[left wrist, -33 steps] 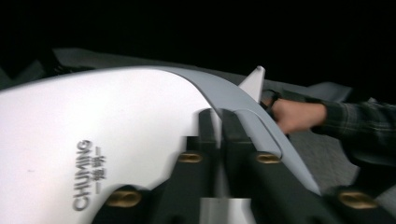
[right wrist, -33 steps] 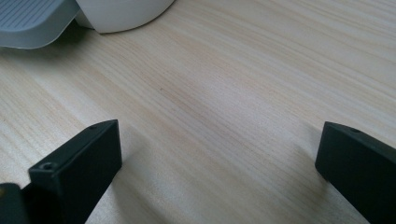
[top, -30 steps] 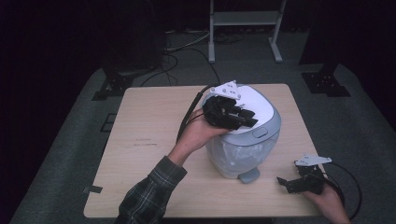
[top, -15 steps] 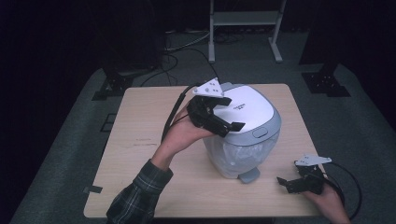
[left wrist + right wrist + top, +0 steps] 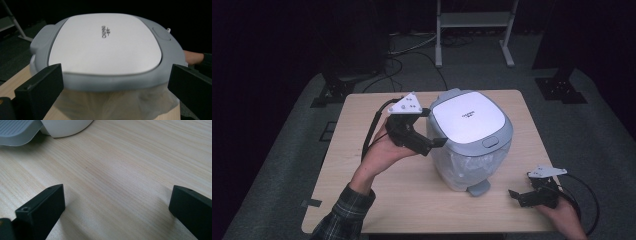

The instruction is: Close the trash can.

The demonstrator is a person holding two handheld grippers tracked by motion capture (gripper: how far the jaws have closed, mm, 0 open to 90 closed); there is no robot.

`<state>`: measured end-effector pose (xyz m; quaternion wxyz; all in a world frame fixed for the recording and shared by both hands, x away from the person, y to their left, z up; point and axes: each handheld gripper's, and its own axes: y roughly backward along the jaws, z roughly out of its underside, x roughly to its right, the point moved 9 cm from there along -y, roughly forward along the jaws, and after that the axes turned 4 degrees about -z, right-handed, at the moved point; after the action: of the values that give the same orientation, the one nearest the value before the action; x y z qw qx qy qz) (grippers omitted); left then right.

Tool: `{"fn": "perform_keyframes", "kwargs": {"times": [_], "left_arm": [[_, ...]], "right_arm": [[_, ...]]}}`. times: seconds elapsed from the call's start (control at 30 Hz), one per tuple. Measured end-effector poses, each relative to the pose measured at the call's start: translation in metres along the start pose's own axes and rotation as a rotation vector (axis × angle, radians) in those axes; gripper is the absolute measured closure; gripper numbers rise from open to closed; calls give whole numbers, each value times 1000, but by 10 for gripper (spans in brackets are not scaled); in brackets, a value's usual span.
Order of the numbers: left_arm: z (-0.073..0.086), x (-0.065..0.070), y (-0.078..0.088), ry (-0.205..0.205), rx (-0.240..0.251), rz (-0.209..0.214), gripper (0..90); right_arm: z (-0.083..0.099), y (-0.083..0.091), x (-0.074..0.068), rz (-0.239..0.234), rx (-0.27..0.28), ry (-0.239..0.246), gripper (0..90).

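A small pedal bin stands on the wooden table, with a closed grey and white lid and a clear liner bag bulging under the rim. My left gripper is held just left of the bin, pointing at the lid's edge. Its jaws have just been opening, stand wide and press on nothing. My right gripper rests low at the table's front right, open, over bare wood, with the bin's pedal ahead of it.
The grey pedal sticks out at the bin's front. Behind the table stand a white metal frame and dark stand bases, with cables on the grey floor. The table's front edge is close to both forearms.
My left gripper came off the top of the lid and moved left, clear of the bin's side. Its jaws went from nearly closed to wide. The right gripper stayed put.
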<state>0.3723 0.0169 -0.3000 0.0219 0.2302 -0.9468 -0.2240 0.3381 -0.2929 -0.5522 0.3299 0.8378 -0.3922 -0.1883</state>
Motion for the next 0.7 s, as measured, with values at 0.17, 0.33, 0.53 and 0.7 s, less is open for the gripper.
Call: {"fn": "perform_keyframes", "kwargs": {"times": [0.17,0.33,0.53,0.7], "left_arm": [[20,-5,11,16,5,-30,0],[44,-10,16,34,5,-68,0],[79,-15,15,52,-1,-103,0],[104,-18,13,65,-19,-118,0]], "right_arm": [[0,0,0,0,0,0,0],[0,0,0,0,0,0,0],[0,0,0,0,0,0,0],[0,0,0,0,-1,0,0]]}}
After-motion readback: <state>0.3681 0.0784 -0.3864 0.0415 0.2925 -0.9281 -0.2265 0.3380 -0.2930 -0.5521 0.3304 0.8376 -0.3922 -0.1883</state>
